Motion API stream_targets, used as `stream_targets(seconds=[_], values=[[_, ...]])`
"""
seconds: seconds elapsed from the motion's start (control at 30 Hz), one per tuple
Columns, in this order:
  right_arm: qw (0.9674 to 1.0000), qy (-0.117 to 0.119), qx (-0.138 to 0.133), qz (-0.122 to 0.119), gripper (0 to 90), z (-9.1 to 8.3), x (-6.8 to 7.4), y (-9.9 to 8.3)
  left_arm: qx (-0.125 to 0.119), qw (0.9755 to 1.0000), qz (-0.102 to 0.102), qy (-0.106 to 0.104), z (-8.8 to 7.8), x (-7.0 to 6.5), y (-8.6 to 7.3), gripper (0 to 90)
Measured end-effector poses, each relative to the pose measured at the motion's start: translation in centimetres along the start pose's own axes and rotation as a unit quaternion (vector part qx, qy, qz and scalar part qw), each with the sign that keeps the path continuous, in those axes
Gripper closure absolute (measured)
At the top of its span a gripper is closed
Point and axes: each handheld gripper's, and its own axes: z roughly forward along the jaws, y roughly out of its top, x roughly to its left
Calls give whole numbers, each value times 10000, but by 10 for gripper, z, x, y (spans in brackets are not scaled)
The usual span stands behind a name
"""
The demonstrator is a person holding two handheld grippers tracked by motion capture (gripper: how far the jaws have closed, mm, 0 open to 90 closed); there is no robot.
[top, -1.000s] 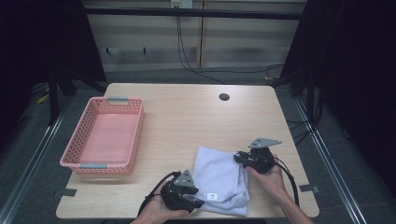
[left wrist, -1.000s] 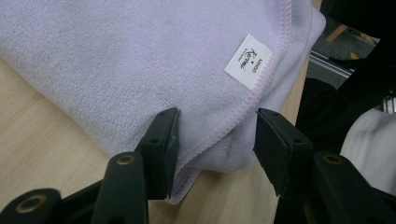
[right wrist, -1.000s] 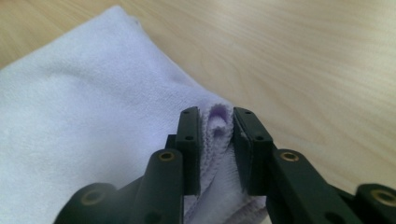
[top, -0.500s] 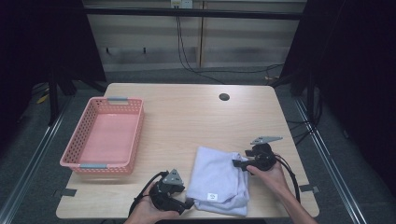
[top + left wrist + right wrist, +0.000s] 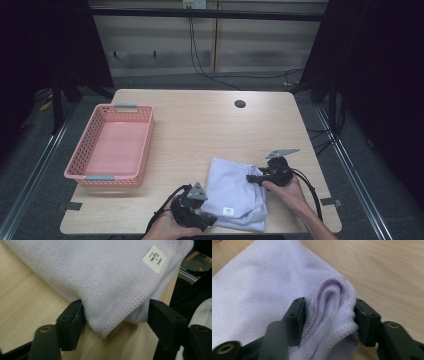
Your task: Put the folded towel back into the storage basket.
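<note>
A folded lavender towel (image 5: 232, 187) with a small white label lies near the table's front edge. My left gripper (image 5: 210, 219) sits at its near left corner. In the left gripper view that corner of the towel (image 5: 100, 270) lies between the jaws of the left gripper (image 5: 115, 306), which have just been closing a little and stand open, not squeezing it. My right gripper (image 5: 251, 178) is at the towel's right edge. Its jaws have just been closing, and the right gripper (image 5: 329, 303) is shut on the bunched folded layers of the towel (image 5: 262, 285).
A pink plastic basket (image 5: 75, 170) stands on the left side of the wooden table (image 5: 200, 125). A round cable hole (image 5: 240, 104) is at the back. Both gripper cables trail over the front edge, and dark floor surrounds the table.
The left gripper has shifted slightly left and toward the front edge, beside the towel's near corner. The right gripper has stayed at the towel's right edge.
</note>
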Motion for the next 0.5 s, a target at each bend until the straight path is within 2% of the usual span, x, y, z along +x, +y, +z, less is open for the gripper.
stream_targets(seconds=[0.07,0.2,0.23,0.3,0.33,0.37,0.4,0.5], values=[[10000,58,13,34,545,0,1,0,4,10000,-83,2,-2,2,0,408],[9999,134,10,-6,628,1,2,0,-16,10000,-56,21,-1,-1,0,552],[9999,169,11,25,644,1,2,0,29,10000,24,53,-1,-1,1,582],[9998,203,14,57,669,1,2,0,-127,9999,-57,95,2,-6,-1,668],[9998,194,15,52,674,1,2,0,-123,9999,-28,56,2,-6,-1,682],[9998,204,16,47,677,1,2,1,25,10000,-30,-72,-1,-1,0,696],[9997,223,34,21,684,1,3,2,-57,9997,-166,-162,-1,1,0,720],[9996,297,28,9,694,0,1,4,-47,9993,-247,-271,-3,6,0,747]])
